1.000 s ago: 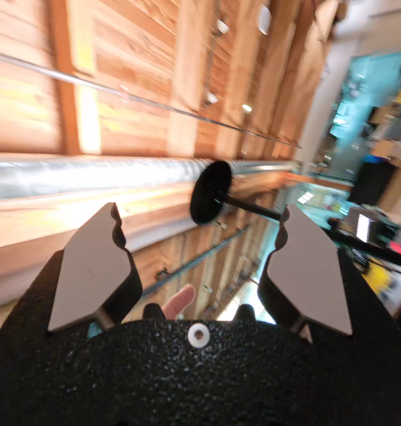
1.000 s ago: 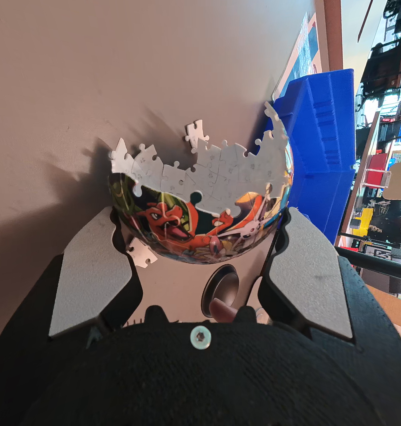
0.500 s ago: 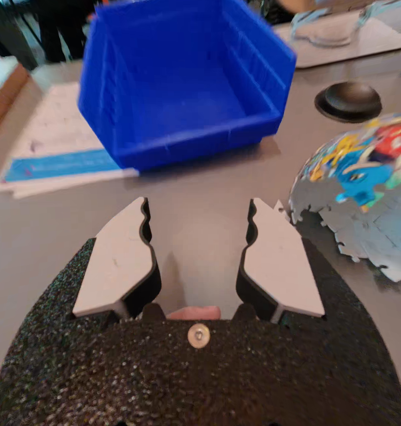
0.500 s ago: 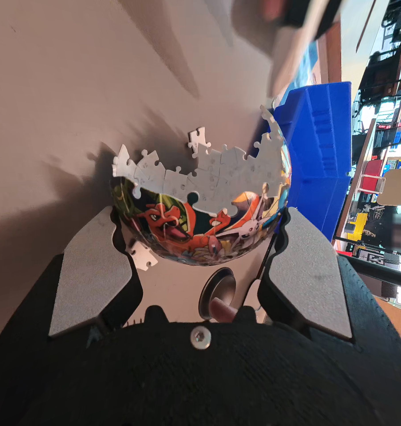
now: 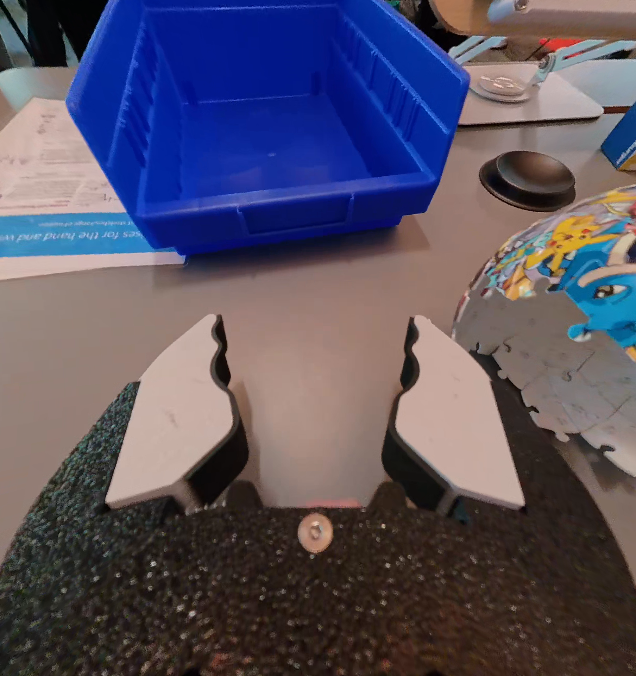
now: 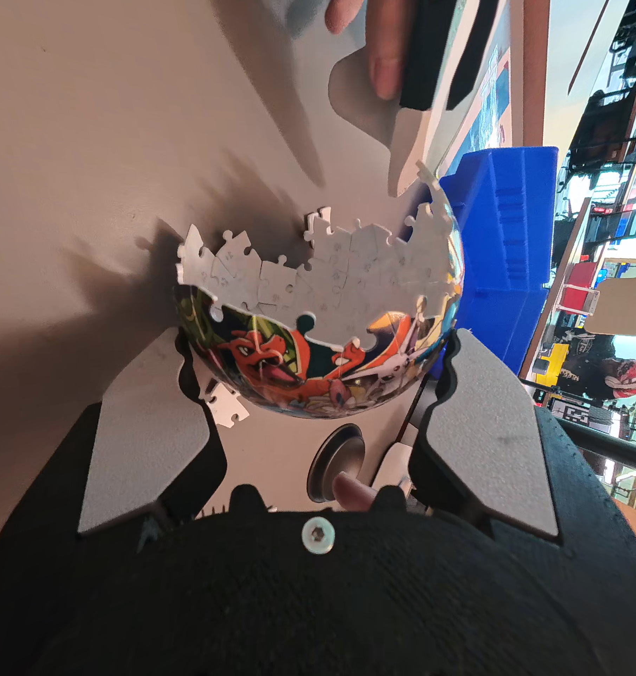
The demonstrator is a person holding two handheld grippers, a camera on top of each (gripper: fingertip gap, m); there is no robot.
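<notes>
A partly built puzzle ball (image 6: 309, 329), a colourful cartoon shell with a jagged open rim and grey inside, rests on the grey table (image 6: 108, 146). My right gripper (image 6: 316, 334) is turned sideways and its two fingertips press on opposite sides of the ball. A loose grey puzzle piece (image 6: 226, 406) lies by one of its fingers, and another piece (image 6: 318, 226) lies behind the ball. My left gripper (image 5: 316, 325) is open and empty, low over the table (image 5: 71, 347), with the ball (image 5: 565, 329) just to its right. It also shows in the right wrist view (image 6: 407, 146), beyond the ball.
An empty blue plastic bin (image 5: 294, 216) stands ahead of the left gripper, on printed paper sheets (image 5: 45, 175). A black round dish (image 5: 528, 179), a blue box (image 5: 634, 142) and a grey mat with a stand (image 5: 565, 98) are at the back right.
The left gripper swung down from pointing at the ceiling to face the table and bin, then moved closer beside the ball. The right gripper and ball have barely moved.
</notes>
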